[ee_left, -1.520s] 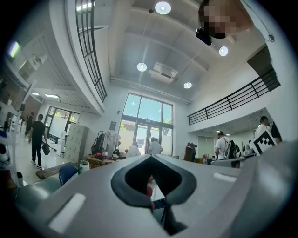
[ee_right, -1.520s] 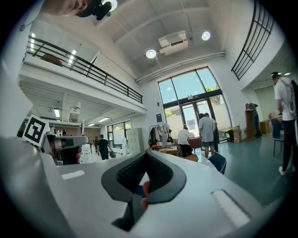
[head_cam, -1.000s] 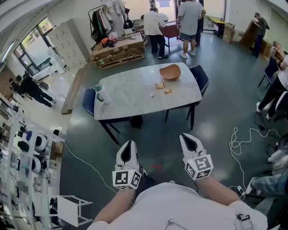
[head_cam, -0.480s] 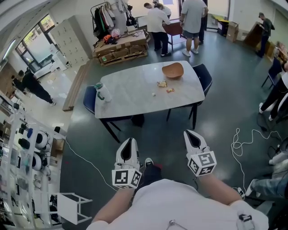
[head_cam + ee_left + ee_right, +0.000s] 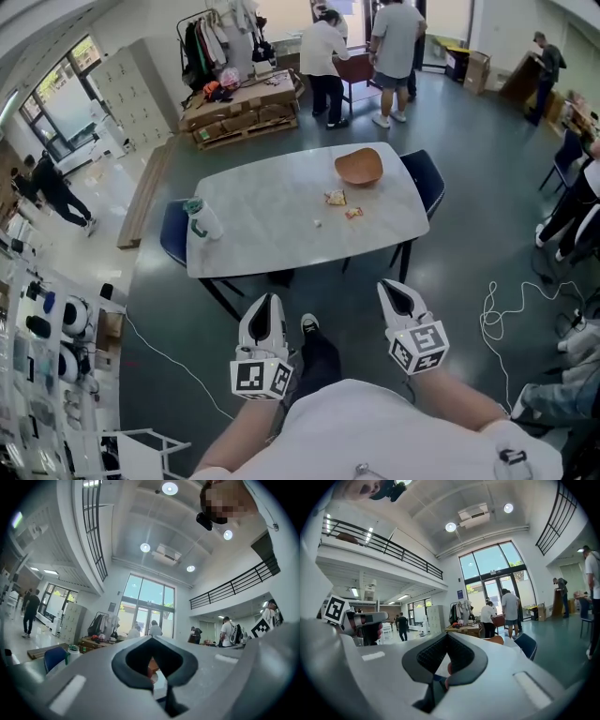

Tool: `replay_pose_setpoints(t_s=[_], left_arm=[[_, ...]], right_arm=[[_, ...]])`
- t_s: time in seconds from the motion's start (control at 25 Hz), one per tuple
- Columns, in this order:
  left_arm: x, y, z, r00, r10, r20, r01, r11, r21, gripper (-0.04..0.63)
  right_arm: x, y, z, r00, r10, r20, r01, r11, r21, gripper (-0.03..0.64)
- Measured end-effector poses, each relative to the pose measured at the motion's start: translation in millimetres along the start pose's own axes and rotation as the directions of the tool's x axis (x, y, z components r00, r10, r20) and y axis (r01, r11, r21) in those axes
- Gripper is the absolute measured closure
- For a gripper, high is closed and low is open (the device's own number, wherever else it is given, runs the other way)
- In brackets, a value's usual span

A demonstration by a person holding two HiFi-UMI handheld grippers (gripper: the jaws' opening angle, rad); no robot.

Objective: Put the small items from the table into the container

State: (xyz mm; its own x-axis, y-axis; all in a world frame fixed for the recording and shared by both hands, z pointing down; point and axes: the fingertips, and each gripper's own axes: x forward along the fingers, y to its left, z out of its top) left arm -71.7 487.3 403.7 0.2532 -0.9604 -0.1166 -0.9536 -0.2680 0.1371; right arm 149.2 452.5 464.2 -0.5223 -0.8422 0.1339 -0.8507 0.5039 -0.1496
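Observation:
A white marble table (image 5: 272, 202) stands ahead of me on the dark floor. An orange-brown bowl (image 5: 359, 166) sits at its far right. Two small snack packets (image 5: 335, 198) (image 5: 352, 213) and a tiny white item (image 5: 317, 223) lie near the middle. My left gripper (image 5: 263, 305) and right gripper (image 5: 395, 291) are held side by side short of the table's near edge, both shut and empty. In the left gripper view the left gripper (image 5: 153, 677) has its jaws together. The right gripper (image 5: 444, 670) looks the same in its own view, with the bowl's rim (image 5: 497, 640) beyond.
A green-capped bottle (image 5: 198, 218) stands at the table's left end. Blue chairs sit at the right (image 5: 419, 178) and left (image 5: 172, 234) ends. A white cable (image 5: 502, 309) lies on the floor at right. People (image 5: 323, 56) and a loaded pallet (image 5: 239, 108) are beyond the table.
The table has come closer and lower in the head view as I stepped toward it. Both grippers stayed shut and kept their places in front of me.

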Motion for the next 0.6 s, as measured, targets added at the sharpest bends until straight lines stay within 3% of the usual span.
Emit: replay_pose_setpoints(t_s=[0.6], left_arm=[[303,153,6,0.986,-0.160,-0.045,0.157,0.985,-0.065,0.592]], right_arm=[[289,-75,69,0.992,-0.113,-0.052,0.114,0.993,0.018,0.589]])
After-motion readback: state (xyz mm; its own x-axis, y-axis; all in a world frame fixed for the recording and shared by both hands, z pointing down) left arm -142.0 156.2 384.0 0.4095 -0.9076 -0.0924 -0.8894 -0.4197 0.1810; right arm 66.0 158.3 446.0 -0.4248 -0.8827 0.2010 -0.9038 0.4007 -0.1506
